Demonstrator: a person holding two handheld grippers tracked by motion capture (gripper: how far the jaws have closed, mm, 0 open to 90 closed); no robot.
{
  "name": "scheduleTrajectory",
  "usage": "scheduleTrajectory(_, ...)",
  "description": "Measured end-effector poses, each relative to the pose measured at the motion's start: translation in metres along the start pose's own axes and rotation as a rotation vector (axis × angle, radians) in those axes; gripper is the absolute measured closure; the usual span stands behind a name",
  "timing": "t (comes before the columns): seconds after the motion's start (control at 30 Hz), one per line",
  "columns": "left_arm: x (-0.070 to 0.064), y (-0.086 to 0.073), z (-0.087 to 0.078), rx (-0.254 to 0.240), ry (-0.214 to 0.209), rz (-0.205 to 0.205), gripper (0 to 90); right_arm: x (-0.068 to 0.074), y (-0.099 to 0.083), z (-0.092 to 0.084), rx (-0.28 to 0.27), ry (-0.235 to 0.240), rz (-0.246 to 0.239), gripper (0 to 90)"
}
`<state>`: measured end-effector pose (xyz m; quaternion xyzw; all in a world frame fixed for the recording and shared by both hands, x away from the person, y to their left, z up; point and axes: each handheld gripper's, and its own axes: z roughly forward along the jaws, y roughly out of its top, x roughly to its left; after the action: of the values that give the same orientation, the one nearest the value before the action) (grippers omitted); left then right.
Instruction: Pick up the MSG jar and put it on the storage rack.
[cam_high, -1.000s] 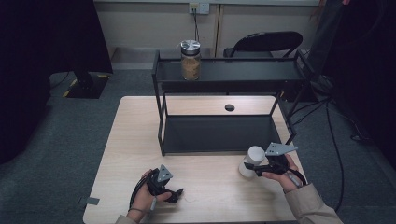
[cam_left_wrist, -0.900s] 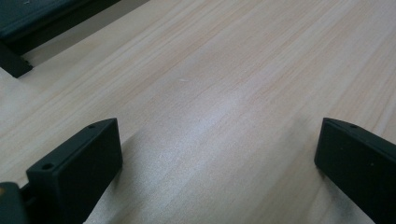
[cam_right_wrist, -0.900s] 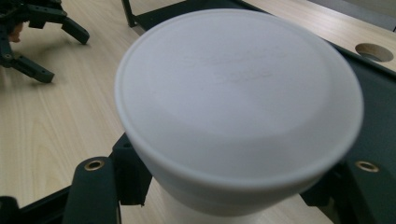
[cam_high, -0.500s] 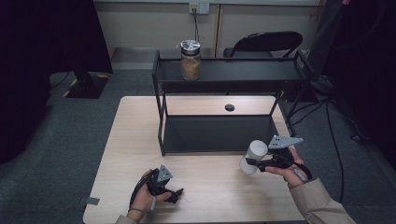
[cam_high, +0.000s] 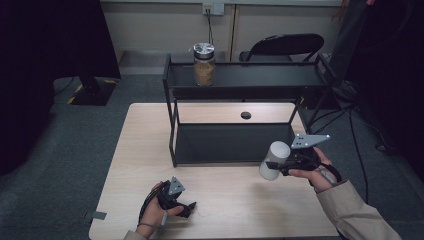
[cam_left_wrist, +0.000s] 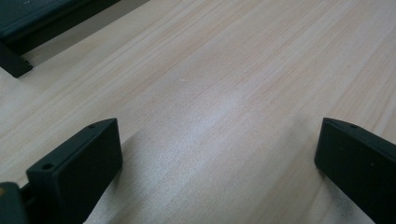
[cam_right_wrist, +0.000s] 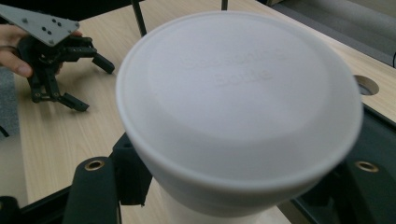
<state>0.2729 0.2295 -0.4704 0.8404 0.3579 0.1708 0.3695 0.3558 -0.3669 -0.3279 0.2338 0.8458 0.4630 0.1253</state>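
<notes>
In the high view, lower right of the frame, the right tool (cam_high: 282, 167) grips a white bottle (cam_high: 274, 160), apparently clear of the counter (cam_high: 140, 150). At lower left the left tool (cam_high: 187, 207) rests spread. The left tool's view shows its jaws wide apart. In the right tool's view the bottle's lid (cam_right_wrist: 238, 93) sits centre frame.

Pale wood-grain table (cam_high: 225, 210), smooth with a soft sheen at the centre of the left gripper view; black, matt metal-looking shelf rack (cam_high: 240, 90) across the upper middle of the high view, bearing a clear glass-like jar (cam_high: 204, 65) with a shiny silver lid. White bottle (cam_right_wrist: 238, 102) in matt, smooth plastic, with faint embossed lettering on its cap in the right gripper view. Right gripper (cam_high: 287, 167) and left gripper (cam_high: 186, 207) in matt black plastic, each topped by a dull grey plate; beige cloth sleeve (cam_high: 355, 215) at lower right of the high view.
</notes>
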Motion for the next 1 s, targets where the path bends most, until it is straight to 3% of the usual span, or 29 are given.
scheduleTrajectory(0.67,0.0,0.0,0.0,0.0,0.0,0.0,0.0,-0.002,0.047,-0.017,0.03,-0.017,-0.044,34.7)
scheduleTrajectory(1.0,0.0,0.0,0.0,0.0,0.0,0.0,0.0,-0.005,0.063,-0.03,0.027,-0.026,-0.034,34.8)
